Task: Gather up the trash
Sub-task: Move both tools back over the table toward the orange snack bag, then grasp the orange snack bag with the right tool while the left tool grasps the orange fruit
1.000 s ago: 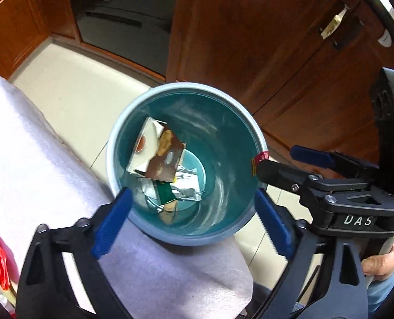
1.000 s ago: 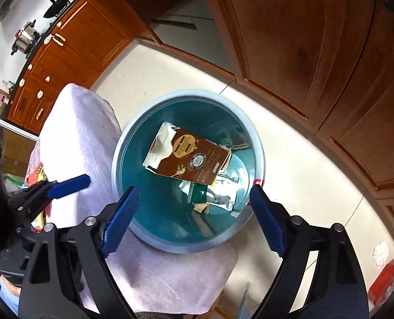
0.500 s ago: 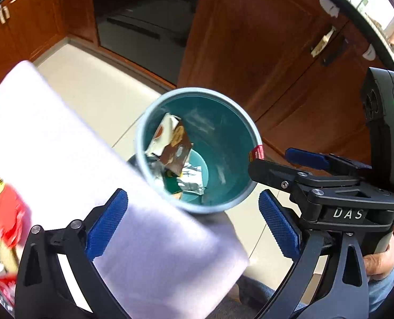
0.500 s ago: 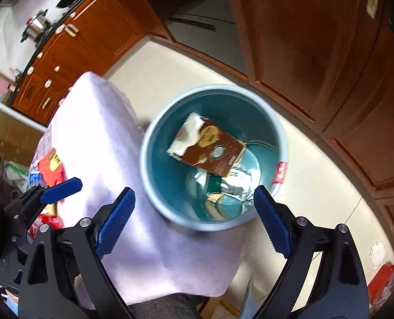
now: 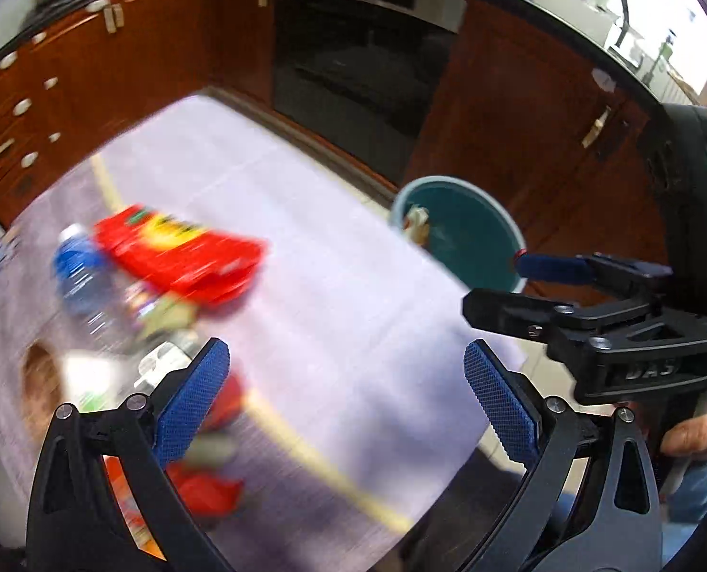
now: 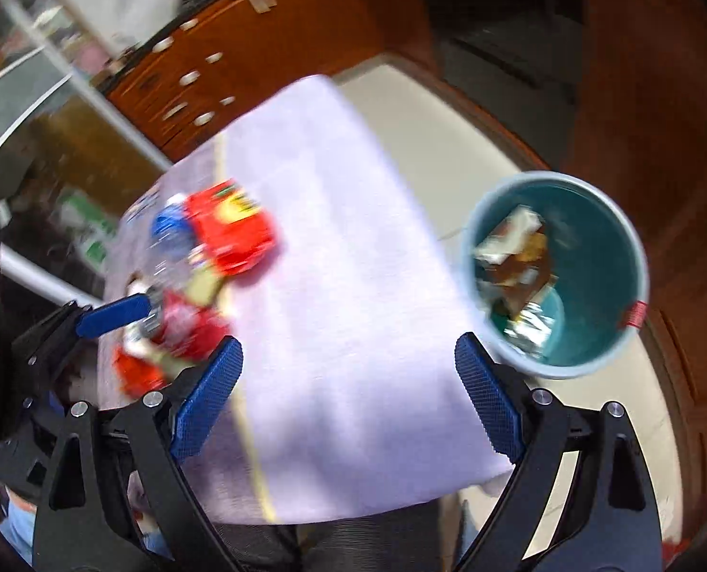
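A teal trash bin (image 6: 591, 233) stands on the floor past the table's right edge and holds a brown carton (image 6: 515, 257) and foil wrappers. It also shows in the left wrist view (image 5: 472, 238). Blurred trash lies on the lilac tablecloth (image 5: 334, 295): a red packet (image 5: 181, 252), a clear bottle with a blue cap (image 5: 79, 267) and more red wrappers (image 6: 181, 333). My left gripper (image 5: 348, 400) is open and empty above the table. My right gripper (image 6: 348, 400) is open and empty above the cloth, between the trash and the bin.
Brown wooden cabinets (image 5: 67, 76) and a dark oven door (image 5: 353, 76) ring the table. Beige tiled floor (image 6: 429, 133) lies around the bin. The right gripper's body (image 5: 639, 333) shows in the left wrist view, close on the right.
Both grippers have swung left and back from over the bin to over the table. The bin has slid to the right in both views and the trash on the cloth has come into view.
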Demonstrator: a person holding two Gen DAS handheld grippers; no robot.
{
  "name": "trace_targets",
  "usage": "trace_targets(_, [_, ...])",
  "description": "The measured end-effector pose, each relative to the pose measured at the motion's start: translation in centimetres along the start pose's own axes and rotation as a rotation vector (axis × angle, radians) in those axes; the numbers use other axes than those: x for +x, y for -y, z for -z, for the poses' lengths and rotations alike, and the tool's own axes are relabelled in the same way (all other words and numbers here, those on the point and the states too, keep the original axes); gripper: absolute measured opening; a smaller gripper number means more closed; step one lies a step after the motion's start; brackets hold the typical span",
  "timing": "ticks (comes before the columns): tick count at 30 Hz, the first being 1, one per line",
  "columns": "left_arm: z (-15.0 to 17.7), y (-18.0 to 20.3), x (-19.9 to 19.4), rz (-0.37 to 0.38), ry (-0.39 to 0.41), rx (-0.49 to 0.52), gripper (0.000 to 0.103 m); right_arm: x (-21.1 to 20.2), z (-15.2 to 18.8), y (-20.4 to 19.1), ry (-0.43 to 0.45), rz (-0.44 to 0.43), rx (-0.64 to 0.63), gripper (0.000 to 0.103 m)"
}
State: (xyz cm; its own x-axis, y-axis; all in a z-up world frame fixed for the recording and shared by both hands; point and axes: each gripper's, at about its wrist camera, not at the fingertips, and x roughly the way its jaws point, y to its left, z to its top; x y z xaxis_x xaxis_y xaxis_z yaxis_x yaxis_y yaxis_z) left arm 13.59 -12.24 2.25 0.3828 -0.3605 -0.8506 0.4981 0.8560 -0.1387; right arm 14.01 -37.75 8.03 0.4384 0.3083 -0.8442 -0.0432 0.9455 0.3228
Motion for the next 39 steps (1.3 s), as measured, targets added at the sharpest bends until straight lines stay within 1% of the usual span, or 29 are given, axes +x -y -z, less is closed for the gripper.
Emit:
trace_targets(4, [3.3, -4.2, -2.6, -0.029, 0.009, -0.061, 0.099, 0.5, 1.2, -5.7, 0.010, -0.022, -0.149, 0.087])
trace_targets(8, [5.9, -7.4, -3.9, -0.058, 0.013, -0.107, 0.099, 1.0, 2.2, -10.2, 0.017, -0.036, -0.252, 0.087])
trace_targets(14, [9.5, -11.9, -5.5, -0.089, 0.019, -0.171, 0.099, 2.4, 3.4, -14.6, -0.025, -0.059, -0.327, 0.087])
trace_targets(17, [11.5, -13.7, -5.4, -0.097, 0.003, -0.219, 0.099, 3.8, 4.0, -16.5, -0.071, -0.092, -0.345, 0.087])
trace_targets(19, [13.1, -14.8, -5.2, -0.100, -0.015, -0.249, 0.099, 5.0, 4.3, -17.7, -0.100, -0.091, -0.365, 0.087])
trace_targets(24, [16.6, -15.7, -4.1, -0.082, -0.068, -0.312, 0.099, 7.9, 5.5, -19.9, -0.158, -0.090, -0.407, 0.087])
trace_targets(29, [18.4, -15.5, -3.2, -0.052, -0.099, -0.336, 0.099, 9.8, 6.1, -22.0, -0.151, -0.054, -0.488, 0.086])
trace_targets(30, [18.7, -15.5, -3.0, -0.046, -0.100, -0.339, 0.099, 10.2, 6.3, -22.3, -0.155, -0.045, -0.500, 0.080])
trace_targets(31, [18.9, -15.5, -2.8, -0.040, -0.100, -0.344, 0.099, 10.6, 6.4, -22.4, -0.163, -0.045, -0.503, 0.069])
trace_targets(32, [19.1, -15.5, -2.7, -0.038, -0.100, -0.348, 0.099, 11.0, 6.6, -22.4, -0.182, -0.047, -0.503, 0.062])
trace_targets(34, [19.4, -15.5, -2.4, -0.039, -0.107, -0.354, 0.099, 11.4, 6.9, -22.3, -0.204, -0.045, -0.500, 0.028])
trace_targets(35, [19.5, -15.4, -2.3, -0.040, -0.111, -0.355, 0.099, 11.5, 7.1, -22.2, -0.206, -0.040, -0.500, 0.022])
trace_targets(36, [19.7, -15.4, -2.2, -0.042, -0.115, -0.355, 0.099, 11.4, 7.2, -22.0, -0.208, -0.045, -0.493, 0.019])
trace_targets(39, [20.0, -14.8, -2.2, -0.045, -0.109, -0.344, 0.099, 10.3, 7.1, -21.3, -0.198, -0.071, -0.467, 0.017])
